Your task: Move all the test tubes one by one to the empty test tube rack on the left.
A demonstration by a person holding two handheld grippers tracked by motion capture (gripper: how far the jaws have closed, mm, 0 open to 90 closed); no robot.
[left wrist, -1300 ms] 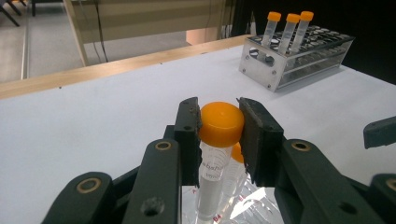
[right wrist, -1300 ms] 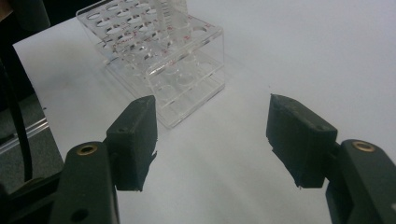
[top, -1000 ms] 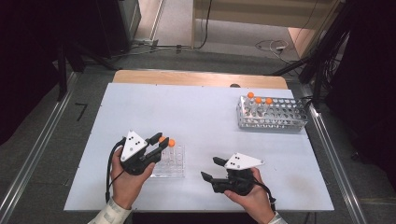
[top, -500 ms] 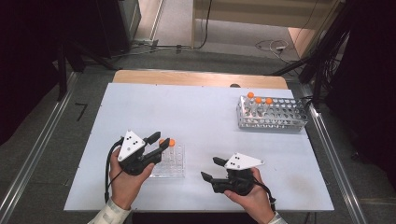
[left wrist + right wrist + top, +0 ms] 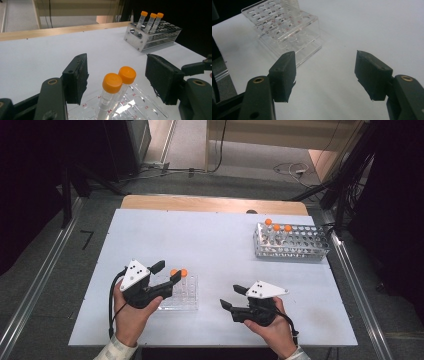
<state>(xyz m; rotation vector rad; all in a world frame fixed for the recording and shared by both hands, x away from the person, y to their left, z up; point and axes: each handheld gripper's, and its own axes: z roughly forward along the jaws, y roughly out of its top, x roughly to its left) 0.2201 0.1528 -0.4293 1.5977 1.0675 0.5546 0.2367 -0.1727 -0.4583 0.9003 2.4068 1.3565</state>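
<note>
Tubes are moving from the metal rack (image 5: 291, 242), which stands at about two o'clock on the tabletop (image 5: 210, 240), to the clear plastic rack (image 5: 181, 293) at about seven o'clock, and by my reading the job is under halfway. Two orange-capped tubes (image 5: 117, 86) stand upright, side by side, in the clear rack's holes; three more orange-capped tubes (image 5: 276, 228) wait in the far row of the metal rack. The left hand-held gripper (image 5: 166, 271) sits at the clear rack's left end with its jaws just opened; in the left gripper view the two capped tubes stand between the pads, touching neither, so the latest tube looks set down and released. The right hand-held gripper (image 5: 226, 296) rests near five o'clock, just right of the clear rack, pointing toward it, jaws spread wide with nothing between them; its own view looks across bare tabletop at the clear rack (image 5: 287, 30). What seems left: draw the left gripper back off the caps without knocking them, then fetch the three remaining tubes one by one from the metal rack, which is well apart from both grippers.
</note>
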